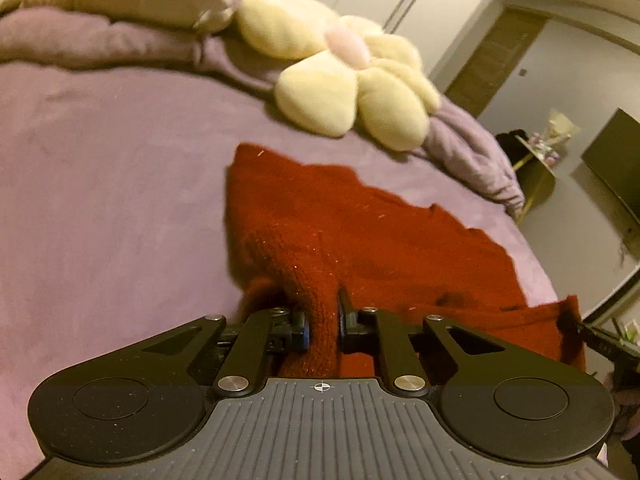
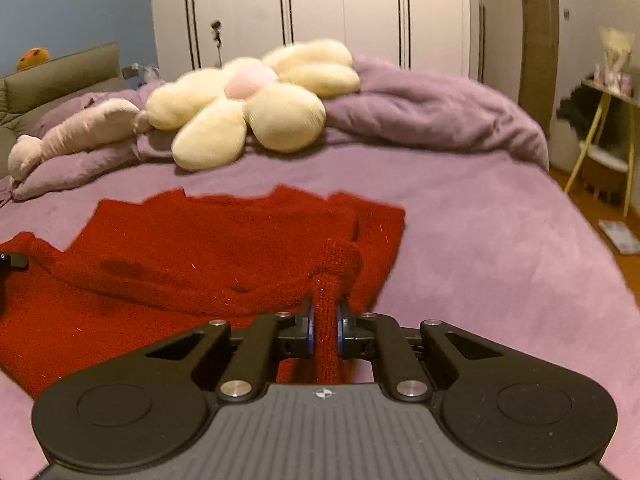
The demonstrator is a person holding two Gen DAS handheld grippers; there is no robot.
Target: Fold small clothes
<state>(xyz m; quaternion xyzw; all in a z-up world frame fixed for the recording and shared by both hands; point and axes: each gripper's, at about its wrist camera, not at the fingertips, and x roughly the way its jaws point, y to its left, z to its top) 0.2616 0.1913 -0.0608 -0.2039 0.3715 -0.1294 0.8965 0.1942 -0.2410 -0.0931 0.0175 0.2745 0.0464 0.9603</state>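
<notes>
The red knit sweater [image 2: 208, 240] is spread on the bed [image 2: 480, 248] below the flower cushion [image 2: 248, 108]. Soft, limp bunched hems are pinched by left tongs [image 1: 322, 320] and right tongs [image 2: 325, 328].

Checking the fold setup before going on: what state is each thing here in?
red knit garment: spread on the bed, near edge bunched and pinched at two spots.
left hand-held gripper: shut on the garment.
right hand-held gripper: shut on the garment.
flower cushion: lying on the rumpled purple duvet.
wardrobe doors: closed.
</notes>
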